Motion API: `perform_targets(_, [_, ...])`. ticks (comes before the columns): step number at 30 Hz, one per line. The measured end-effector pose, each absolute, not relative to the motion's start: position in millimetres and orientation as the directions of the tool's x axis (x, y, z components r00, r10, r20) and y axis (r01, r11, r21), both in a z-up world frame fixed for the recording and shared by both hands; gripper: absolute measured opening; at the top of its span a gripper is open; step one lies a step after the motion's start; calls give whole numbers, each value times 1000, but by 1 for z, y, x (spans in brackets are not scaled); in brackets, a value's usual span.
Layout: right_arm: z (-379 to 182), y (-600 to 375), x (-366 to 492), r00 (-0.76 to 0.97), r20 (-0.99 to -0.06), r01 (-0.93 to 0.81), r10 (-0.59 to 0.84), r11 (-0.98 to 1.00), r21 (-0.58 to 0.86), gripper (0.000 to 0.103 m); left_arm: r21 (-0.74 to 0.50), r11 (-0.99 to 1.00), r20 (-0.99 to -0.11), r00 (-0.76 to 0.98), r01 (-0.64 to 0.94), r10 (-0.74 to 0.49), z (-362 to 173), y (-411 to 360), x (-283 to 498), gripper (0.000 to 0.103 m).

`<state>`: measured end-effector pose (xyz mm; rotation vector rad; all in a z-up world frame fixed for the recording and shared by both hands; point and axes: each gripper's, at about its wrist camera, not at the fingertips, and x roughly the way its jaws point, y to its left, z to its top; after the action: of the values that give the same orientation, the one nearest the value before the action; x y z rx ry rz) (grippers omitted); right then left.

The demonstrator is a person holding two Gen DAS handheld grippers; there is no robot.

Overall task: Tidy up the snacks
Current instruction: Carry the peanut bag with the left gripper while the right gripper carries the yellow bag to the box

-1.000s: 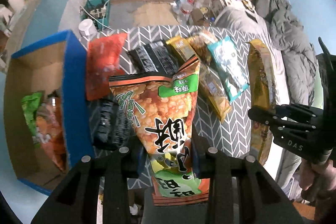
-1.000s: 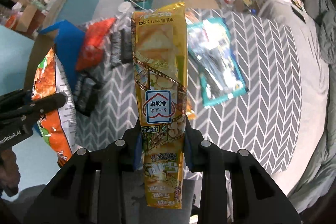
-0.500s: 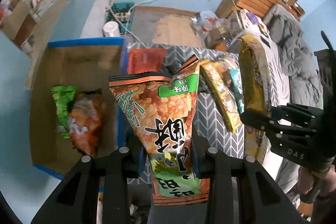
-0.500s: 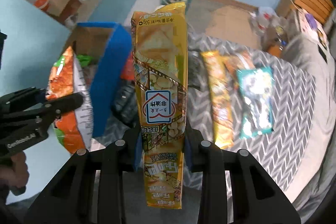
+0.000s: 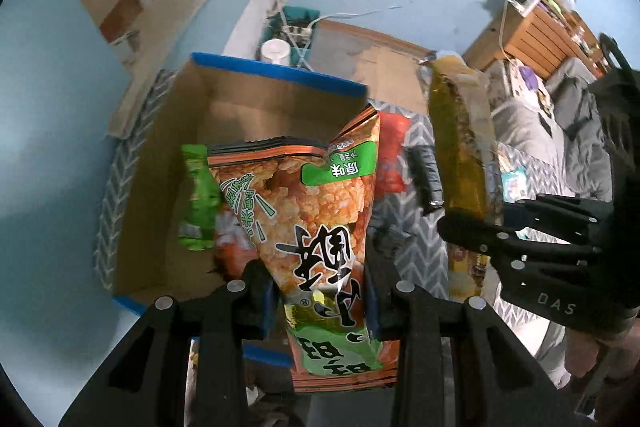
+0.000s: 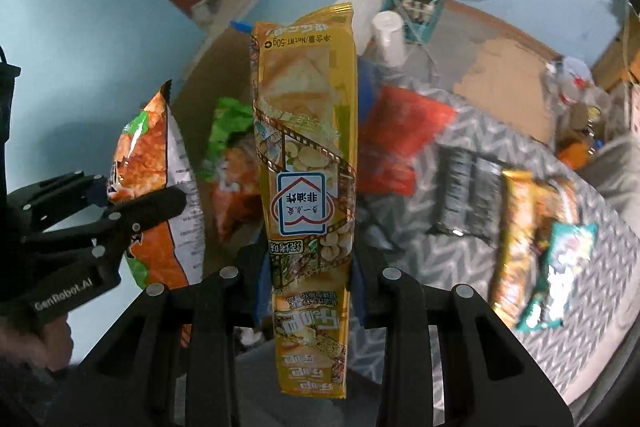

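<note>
Nearest the lens, the left tool (image 5: 320,301) is clenched on an orange bag (image 5: 316,223), which hangs over the near edge of the open box (image 5: 280,73). The right tool (image 6: 308,281) grips a tall yellow bag (image 6: 306,147) in the same way, held in the air just beside the box, on its right as the left wrist view shows it.

Neither bag is in the box yet, so two drops are pending, by the look of it.

Further in, the box holds a green bag (image 5: 198,199) and an orange one under it; that much seems done, and most of the box floor is bare.

Beyond, on the chevron cloth (image 6: 532,315), several snacks are left: a red bag (image 6: 404,143), two dark packs (image 6: 468,195), a yellow bar (image 6: 516,239) and a teal pack (image 6: 560,267).

I judge the job well short of half done.
</note>
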<state>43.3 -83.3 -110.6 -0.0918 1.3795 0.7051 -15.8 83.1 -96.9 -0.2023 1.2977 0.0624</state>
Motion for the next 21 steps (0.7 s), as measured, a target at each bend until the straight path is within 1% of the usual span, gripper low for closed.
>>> perform_targets(8, [-119,-19,53,-33,-903,-545,428,750,375,31,-72,974,-964,265,-214,-13,-103,129,-15,35])
perform_targets(16, [-137,22,72,-86,-891,-510,445,749,423,31,-50,964,-972,236,-260,13,-124,164,-6,35])
perform_targets(21, [-156,39,76,-112,-902,-503,417,759,413,31,-32,963,-978,206,-268,24,-141,178,-1,35])
